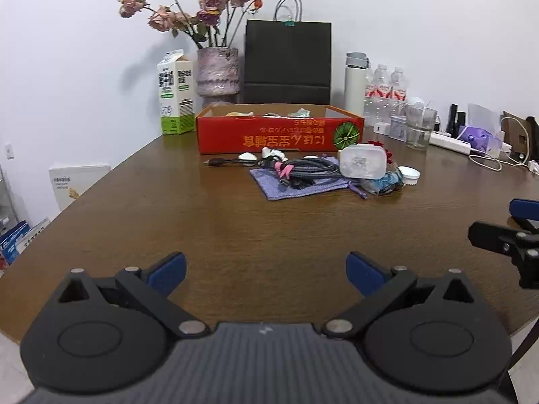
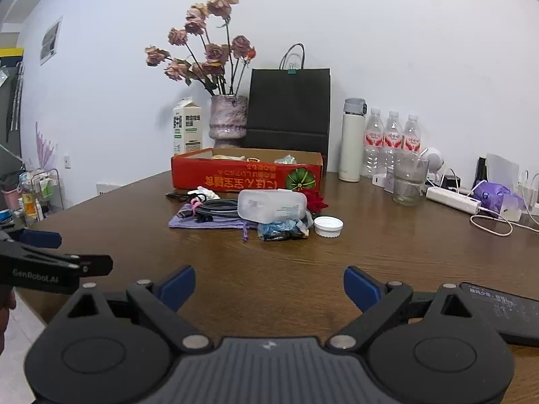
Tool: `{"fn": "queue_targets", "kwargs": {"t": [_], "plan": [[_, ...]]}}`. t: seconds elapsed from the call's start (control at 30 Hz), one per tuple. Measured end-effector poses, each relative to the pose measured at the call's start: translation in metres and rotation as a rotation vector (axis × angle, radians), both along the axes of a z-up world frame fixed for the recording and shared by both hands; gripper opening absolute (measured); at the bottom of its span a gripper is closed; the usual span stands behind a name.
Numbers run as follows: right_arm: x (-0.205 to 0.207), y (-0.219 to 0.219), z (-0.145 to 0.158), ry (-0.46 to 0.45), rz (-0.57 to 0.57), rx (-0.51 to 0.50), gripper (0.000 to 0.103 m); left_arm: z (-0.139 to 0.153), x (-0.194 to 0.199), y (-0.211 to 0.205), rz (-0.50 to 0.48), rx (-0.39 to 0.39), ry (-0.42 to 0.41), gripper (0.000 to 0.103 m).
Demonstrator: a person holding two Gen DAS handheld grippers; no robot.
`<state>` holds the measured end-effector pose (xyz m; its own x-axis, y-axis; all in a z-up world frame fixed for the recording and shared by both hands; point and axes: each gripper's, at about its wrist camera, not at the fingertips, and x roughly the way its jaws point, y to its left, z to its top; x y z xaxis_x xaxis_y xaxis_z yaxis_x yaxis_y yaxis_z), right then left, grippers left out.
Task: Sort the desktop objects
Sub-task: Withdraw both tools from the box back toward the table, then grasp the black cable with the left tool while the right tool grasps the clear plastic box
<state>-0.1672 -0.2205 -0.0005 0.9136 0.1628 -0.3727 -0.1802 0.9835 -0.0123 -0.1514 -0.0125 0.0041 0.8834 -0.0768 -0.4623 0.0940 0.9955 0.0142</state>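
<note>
A heap of small objects lies mid-table in front of a red cardboard tray (image 1: 279,136) (image 2: 235,175): a coiled grey cable (image 1: 310,170) (image 2: 215,207) on a purple pouch (image 1: 296,187) (image 2: 198,222), a translucent plastic box (image 1: 362,161) (image 2: 271,206), a blue crinkled packet (image 2: 281,229), a white lid (image 1: 409,174) (image 2: 328,226) and a black plug lead (image 1: 222,161). My left gripper (image 1: 266,272) hovers over the near table edge, open, nothing between its blue pads. My right gripper (image 2: 269,286) stands open and empty too, well short of the heap.
Along the back wall stand a milk carton (image 1: 176,92), a vase of dried roses (image 1: 217,74), a black paper bag (image 1: 287,60), a white flask (image 2: 352,141), water bottles (image 2: 392,141) and a glass (image 2: 409,178). A power strip (image 2: 453,200) and cables lie right; a dark tablet (image 2: 498,309) lies near right.
</note>
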Motion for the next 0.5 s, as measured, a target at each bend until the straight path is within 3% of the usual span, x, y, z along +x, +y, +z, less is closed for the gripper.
{"fn": "queue_targets", "kwargs": {"t": [0.2, 0.3, 0.4, 0.5], "plan": [[0.037, -0.006, 0.019, 0.012, 0.037, 0.103, 0.095, 0.019, 0.040, -0.004, -0.055, 0.035, -0.027, 0.103], [0.078, -0.006, 0.028, 0.033, 0.047, 0.109, 0.095, 0.033, 0.080, -0.005, -0.099, 0.050, -0.056, 0.103], [0.127, -0.001, 0.030, 0.085, 0.025, 0.093, 0.095, 0.039, 0.128, -0.009, -0.154, 0.062, -0.027, 0.103], [0.174, -0.003, 0.024, 0.171, 0.002, 0.181, 0.095, 0.039, 0.155, -0.012, -0.195, 0.054, -0.010, 0.099]]}}
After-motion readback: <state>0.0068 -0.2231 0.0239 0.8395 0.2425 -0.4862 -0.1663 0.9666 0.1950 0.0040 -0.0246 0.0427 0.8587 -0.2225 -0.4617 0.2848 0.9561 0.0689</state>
